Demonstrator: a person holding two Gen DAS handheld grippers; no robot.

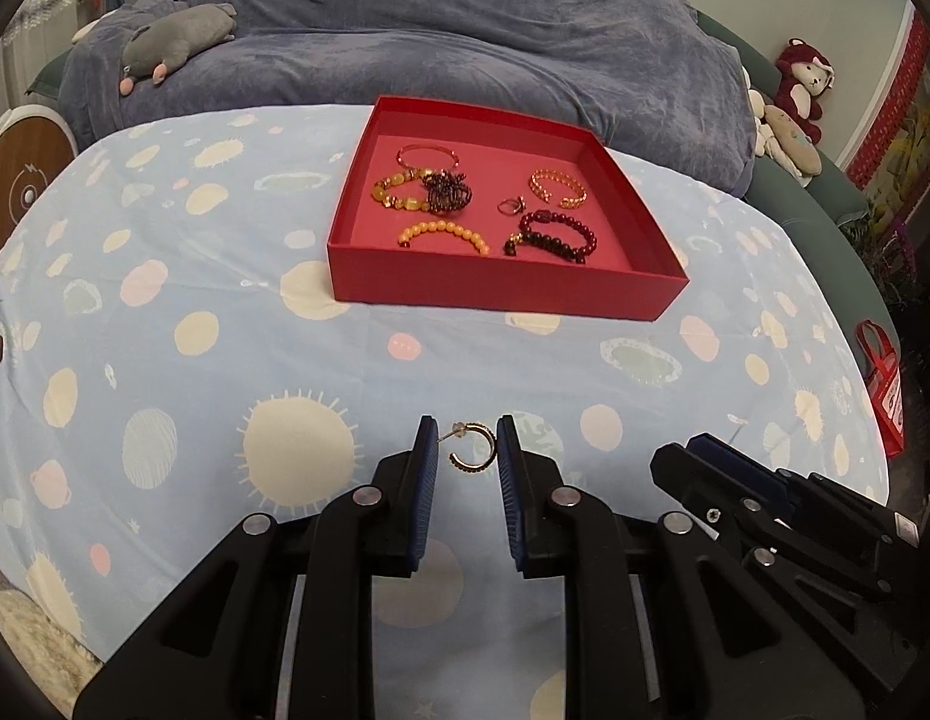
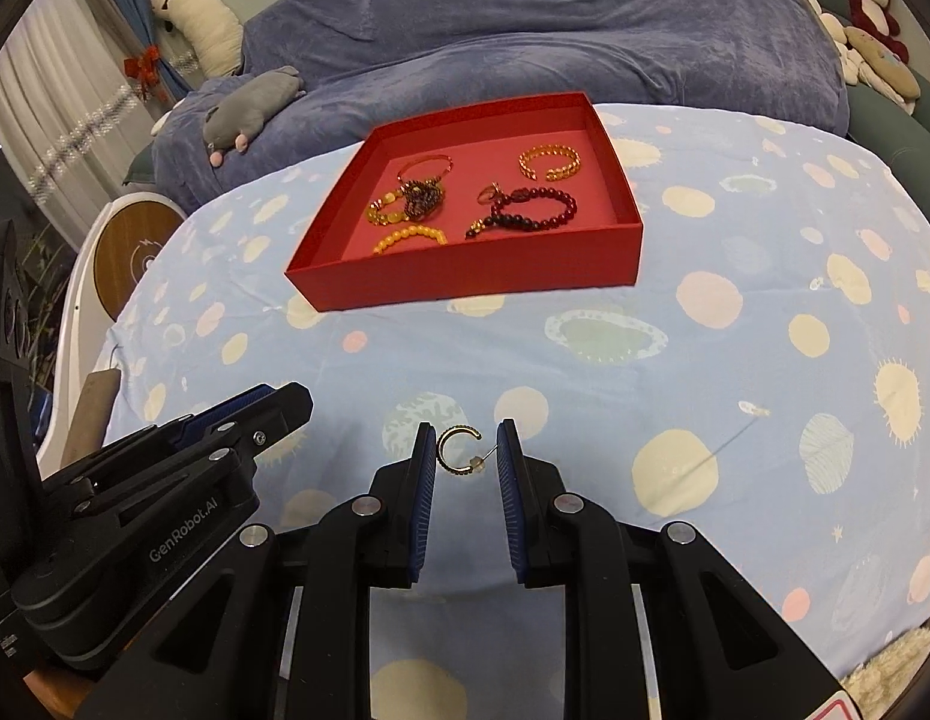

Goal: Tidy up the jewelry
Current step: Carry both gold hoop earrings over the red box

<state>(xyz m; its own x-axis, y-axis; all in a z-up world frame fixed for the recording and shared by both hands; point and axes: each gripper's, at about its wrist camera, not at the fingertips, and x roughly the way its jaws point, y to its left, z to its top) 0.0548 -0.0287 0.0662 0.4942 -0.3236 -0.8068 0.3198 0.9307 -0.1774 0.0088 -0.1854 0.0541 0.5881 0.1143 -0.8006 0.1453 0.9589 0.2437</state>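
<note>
Left earring (image 1: 491, 450) pinched post-to-hoop between left gripper (image 1: 465, 429) pads, right earring (image 2: 441, 450) likewise in right gripper (image 2: 465, 429), both over cloth (image 1: 225, 330) short of box (image 1: 501, 294); liable to twist out, slim hold; two earrings, one box, roughly six bracelets (image 1: 444, 234), one ring (image 1: 512, 204).

We see matt black plastic on the left gripper (image 1: 465, 438), with ribbed blue pads (image 1: 428, 468). Ahead of it lie a glossy gold metal earring (image 1: 472, 449), smooth printed cloth (image 1: 225, 312) and a matt red cardboard box (image 1: 501, 291).

A bedroom at home is showing here. Plush toys (image 1: 804, 81) are sitting at two o'clock on a blanket-draped sofa (image 1: 465, 42).
</note>
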